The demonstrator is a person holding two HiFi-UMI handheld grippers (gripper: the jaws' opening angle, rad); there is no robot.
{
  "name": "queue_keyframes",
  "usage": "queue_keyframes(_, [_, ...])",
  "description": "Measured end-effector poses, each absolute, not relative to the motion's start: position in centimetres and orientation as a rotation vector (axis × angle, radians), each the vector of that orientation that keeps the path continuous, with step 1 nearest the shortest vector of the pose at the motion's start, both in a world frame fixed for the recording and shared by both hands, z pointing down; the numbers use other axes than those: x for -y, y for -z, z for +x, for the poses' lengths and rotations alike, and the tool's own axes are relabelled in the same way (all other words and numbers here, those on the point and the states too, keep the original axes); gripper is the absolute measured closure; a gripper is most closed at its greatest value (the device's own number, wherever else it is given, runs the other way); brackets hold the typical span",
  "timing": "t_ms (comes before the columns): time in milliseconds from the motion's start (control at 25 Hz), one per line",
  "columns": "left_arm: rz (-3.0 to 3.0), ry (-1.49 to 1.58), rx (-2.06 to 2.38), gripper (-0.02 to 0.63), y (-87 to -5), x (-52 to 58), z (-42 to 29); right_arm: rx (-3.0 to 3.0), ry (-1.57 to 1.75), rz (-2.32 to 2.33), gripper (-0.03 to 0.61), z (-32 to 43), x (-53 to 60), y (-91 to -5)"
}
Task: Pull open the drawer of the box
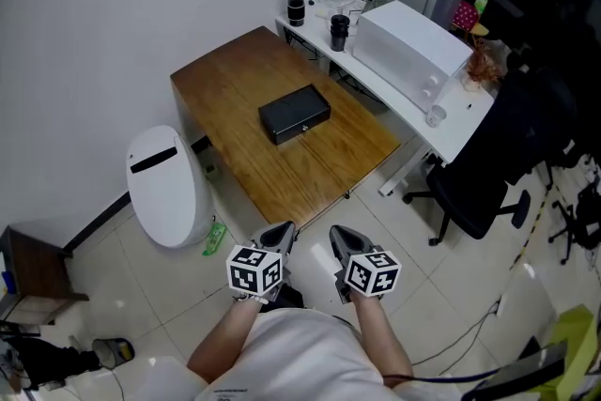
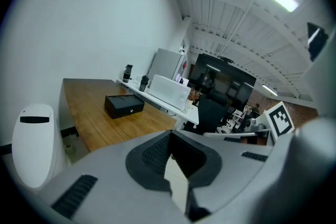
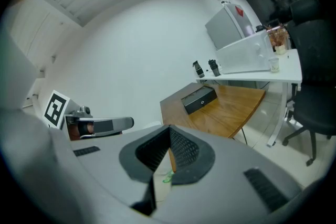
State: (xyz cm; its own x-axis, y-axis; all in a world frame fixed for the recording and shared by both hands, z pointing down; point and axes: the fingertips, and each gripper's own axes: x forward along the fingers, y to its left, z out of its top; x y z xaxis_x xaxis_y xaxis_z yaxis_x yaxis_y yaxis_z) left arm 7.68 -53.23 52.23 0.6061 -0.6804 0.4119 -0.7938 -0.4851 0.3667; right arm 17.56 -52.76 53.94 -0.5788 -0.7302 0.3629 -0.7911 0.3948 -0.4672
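Observation:
A small black box [image 1: 294,114] lies in the middle of the wooden table [image 1: 228,78], its drawer front closed and facing the table's near edge. The same box [image 2: 124,105] is seen far ahead in the left gripper view, and the box [image 3: 200,99] is also distant in the right gripper view. My left gripper [image 1: 282,231] and right gripper [image 1: 337,236] hover side by side close to my body, off the table's near corner and well short of the box. Both are shut with nothing held; the left gripper [image 2: 170,136] and right gripper [image 3: 169,131] show their tips meeting.
A white pedal bin [image 1: 164,186] stands left of the table. A white desk [image 1: 441,129] on the right carries a white appliance [image 1: 410,44] and dark bottles [image 1: 296,5]. A black office chair [image 1: 481,191] stands at the right. A green item [image 1: 214,237] lies on the tiled floor.

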Motion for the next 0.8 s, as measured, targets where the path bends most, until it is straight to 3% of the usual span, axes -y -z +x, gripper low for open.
queue_keyframes(800, [2.336, -0.288, 1.081, 0.612, -53.2, 60.7, 2.0, 2.484, -0.880, 1.413, 0.591, 11.0, 59.5, -54.1])
